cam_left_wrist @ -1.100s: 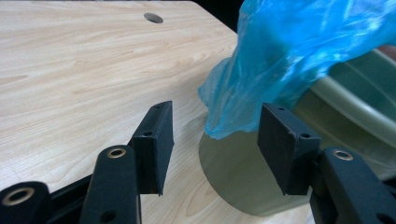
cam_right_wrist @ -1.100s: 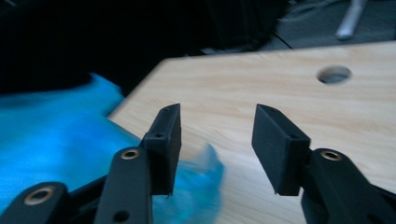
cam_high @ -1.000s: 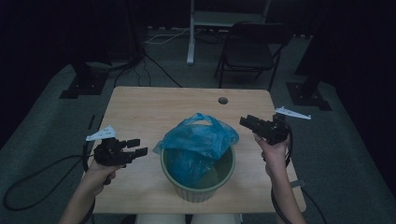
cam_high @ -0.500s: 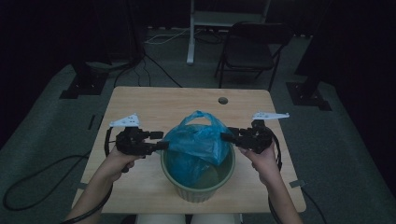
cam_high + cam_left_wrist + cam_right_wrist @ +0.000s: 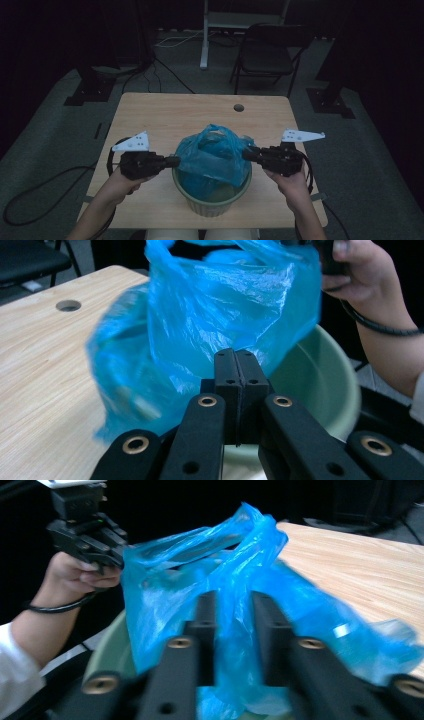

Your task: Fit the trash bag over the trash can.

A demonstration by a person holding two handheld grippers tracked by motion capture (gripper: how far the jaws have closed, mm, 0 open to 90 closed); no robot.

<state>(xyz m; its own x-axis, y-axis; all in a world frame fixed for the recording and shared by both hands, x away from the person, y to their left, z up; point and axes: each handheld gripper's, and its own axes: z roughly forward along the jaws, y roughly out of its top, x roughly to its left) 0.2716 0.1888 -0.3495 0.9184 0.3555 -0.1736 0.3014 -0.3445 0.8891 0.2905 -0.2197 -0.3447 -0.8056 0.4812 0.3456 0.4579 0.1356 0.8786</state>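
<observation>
- Here, a blue plastic bag sits in a green bin near the front edge of the desk, with a gripper on either side of it.
- The likeliest trouble, on this showing, is the thin film tearing or slipping free if the two hands pull apart unevenly; the bag bunches above the rim and offers little to hold.
- A second risk: the light bin could tip or slide toward the desk's front edge if the bag drags on it.
- The left gripper has just been closing and its jaws now stand fully together right at the bag's left side; whether any film is caught between them cannot be told.
- The right gripper has also been closing, with a fold of the blue film between its jaws, but a gap remains and the pads do not yet seem to press on it, so that side could miss its hold.
- Both forearms come in from the front edge, hands level and jaws pointing inward at each other across the bin in the high view, left gripper and right gripper at about rim height.
</observation>
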